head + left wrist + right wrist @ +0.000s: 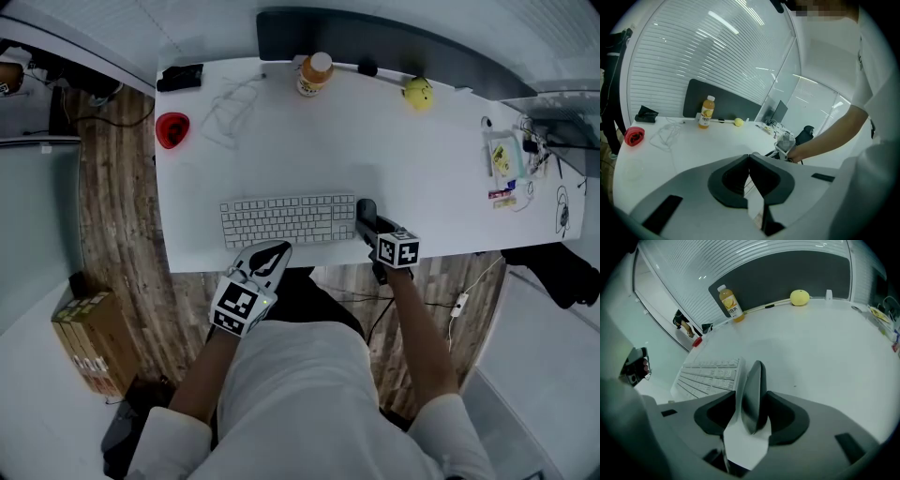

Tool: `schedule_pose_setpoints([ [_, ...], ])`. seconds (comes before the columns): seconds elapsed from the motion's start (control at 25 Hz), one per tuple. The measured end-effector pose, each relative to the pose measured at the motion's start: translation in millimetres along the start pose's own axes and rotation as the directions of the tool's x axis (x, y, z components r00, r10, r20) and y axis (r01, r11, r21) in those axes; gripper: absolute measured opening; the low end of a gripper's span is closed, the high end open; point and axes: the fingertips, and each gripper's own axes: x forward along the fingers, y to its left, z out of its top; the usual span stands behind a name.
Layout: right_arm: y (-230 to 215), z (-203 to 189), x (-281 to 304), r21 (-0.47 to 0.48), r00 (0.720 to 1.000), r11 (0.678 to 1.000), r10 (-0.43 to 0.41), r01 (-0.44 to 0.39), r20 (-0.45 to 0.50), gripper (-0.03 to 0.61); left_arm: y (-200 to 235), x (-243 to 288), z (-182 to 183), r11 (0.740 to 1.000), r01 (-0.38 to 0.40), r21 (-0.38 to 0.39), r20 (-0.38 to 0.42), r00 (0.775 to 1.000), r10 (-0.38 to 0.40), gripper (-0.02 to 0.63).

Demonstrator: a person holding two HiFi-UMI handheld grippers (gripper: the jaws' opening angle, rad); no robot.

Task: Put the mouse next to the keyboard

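We are looking at the mouse (367, 216) first: it is sitting on the bench (422, 169) just beside the right end of the keyboard (289, 219), close to the near edge. Its long axis is running away from the person, in line with the keyboard's short side. In the right gripper view it is looking very narrow, possibly up on its edge, but we are not telling for sure.

The right gripper (751, 394) is the nearer one by far. It is reaching in from the person's side with the mouse straight ahead, in the gap. Its fingers (785, 420) are standing spread wide. We are seeing bare bench between the left finger and the mouse, and the right finger is close against it or barely touching, so nothing is being pinched.

The left gripper (749, 157) is hanging over the bench's near edge, in front of the keyboard's left half and well apart from the mouse. Its fingers (772, 183) are pressed together on nothing.

We are judging the placing as about done. The coming move is probably a straight pull-back along the mouse's long axis, and any sideways drift is risking a nudge to the mouse.
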Motion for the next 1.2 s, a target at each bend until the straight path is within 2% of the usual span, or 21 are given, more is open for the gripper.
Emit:
schedule_pose_setpoints([
  [0.36, -19, 4, -13, 0.006, 0.993, 0.993, -0.12, 0.12, 0.014, 0.207, 9, -9, 7, 1.0, 0.004, 0.017, 0.011, 1.0, -0.005, 0.018],
  [0.6, -17, 19, -22, -0.023, 0.987, 0.989, -0.146, 0.148, 0.066, 0.207, 16, -14, 12, 1.0, 0.001, 0.031, 0.027, 1.0, -0.002, 0.018],
  [0.8, 12, 34, -47, -0.047, 0.979, 0.989, -0.129, 0.138, 0.156, 0.199, 10, -16, 16, 0.999, 0.029, 0.045, 0.037, 0.999, -0.031, 0.018],
  [0.92, 39, 44, -70, -0.077, 0.968, 0.988, -0.115, 0.135, 0.222, 0.164, 3, -16, 21, 0.996, 0.053, 0.068, 0.04, 0.998, -0.055, 0.018],
  [1.2, 87, 57, -131, -0.11, 0.917, 0.982, -0.1, 0.154, 0.387, 0.109, -2, -22, 32, 0.989, 0.057, 0.135, 0.06, 0.996, -0.066, 0.018],
])
